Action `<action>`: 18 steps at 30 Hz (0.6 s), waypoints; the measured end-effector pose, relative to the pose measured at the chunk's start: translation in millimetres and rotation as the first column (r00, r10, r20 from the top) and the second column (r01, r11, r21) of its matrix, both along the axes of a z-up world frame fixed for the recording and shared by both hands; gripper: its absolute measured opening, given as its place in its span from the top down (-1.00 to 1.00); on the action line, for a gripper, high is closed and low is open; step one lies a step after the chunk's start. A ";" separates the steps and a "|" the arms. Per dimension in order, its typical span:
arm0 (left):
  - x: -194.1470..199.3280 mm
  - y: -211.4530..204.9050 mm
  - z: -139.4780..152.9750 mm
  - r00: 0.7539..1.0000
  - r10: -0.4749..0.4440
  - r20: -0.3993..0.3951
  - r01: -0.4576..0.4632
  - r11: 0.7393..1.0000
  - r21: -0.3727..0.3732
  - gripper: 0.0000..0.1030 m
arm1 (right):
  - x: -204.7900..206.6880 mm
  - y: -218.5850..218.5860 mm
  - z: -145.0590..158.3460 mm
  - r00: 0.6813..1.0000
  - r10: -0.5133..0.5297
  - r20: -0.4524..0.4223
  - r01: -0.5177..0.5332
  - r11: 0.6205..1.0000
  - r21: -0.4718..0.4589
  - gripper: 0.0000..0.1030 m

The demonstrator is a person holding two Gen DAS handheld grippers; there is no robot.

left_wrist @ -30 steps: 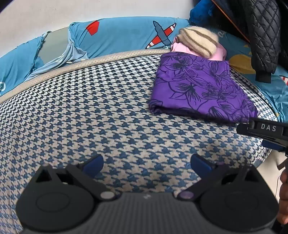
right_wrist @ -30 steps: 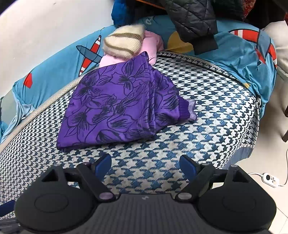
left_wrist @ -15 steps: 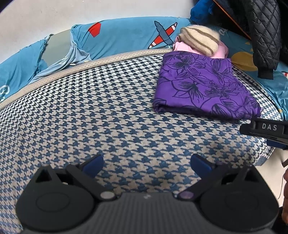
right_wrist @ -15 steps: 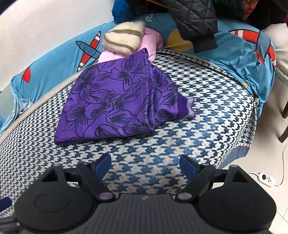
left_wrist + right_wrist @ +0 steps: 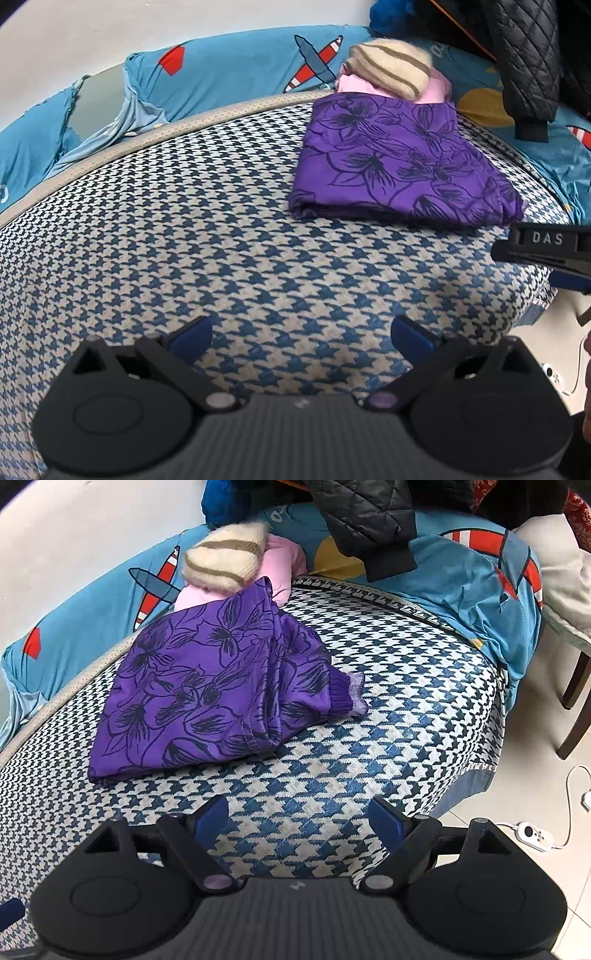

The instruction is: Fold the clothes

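A purple flower-print garment lies folded on the houndstooth cushion, its ribbed cuff toward the right in the right wrist view. Behind it sit a pink garment and a cream striped knit on top. My left gripper hovers open over bare cushion, well short of the purple garment. My right gripper is open too, nothing between its blue pads, just in front of the garment's near edge. Part of the right gripper shows at the left view's right edge.
A blue airplane-print sheet wraps the back and right of the cushion. A black quilted jacket hangs at the back. To the right are tile floor, a white corded switch and chair legs.
Both views have shifted slightly, with the purple garment sitting a little farther up and left in the right wrist view. Both grippers stay open and nothing was picked up.
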State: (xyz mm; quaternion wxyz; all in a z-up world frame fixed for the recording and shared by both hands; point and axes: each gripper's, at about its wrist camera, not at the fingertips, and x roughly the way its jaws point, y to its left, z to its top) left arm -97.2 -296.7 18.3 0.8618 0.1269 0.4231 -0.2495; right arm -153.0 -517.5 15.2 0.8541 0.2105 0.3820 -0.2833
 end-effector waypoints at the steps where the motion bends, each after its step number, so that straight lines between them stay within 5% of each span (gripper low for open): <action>1: -0.6 -1.2 -0.7 1.000 -0.004 0.000 0.004 1.000 0.001 -1.00 | 0.0 -0.1 -0.1 1.000 -0.002 -0.002 0.002 1.000 0.000 -0.61; 18: -3.4 -7.3 -9.2 1.000 -0.003 0.007 0.003 0.999 0.047 -1.00 | 1.9 -1.6 -3.1 1.000 -0.006 -0.020 0.006 1.000 0.004 -0.61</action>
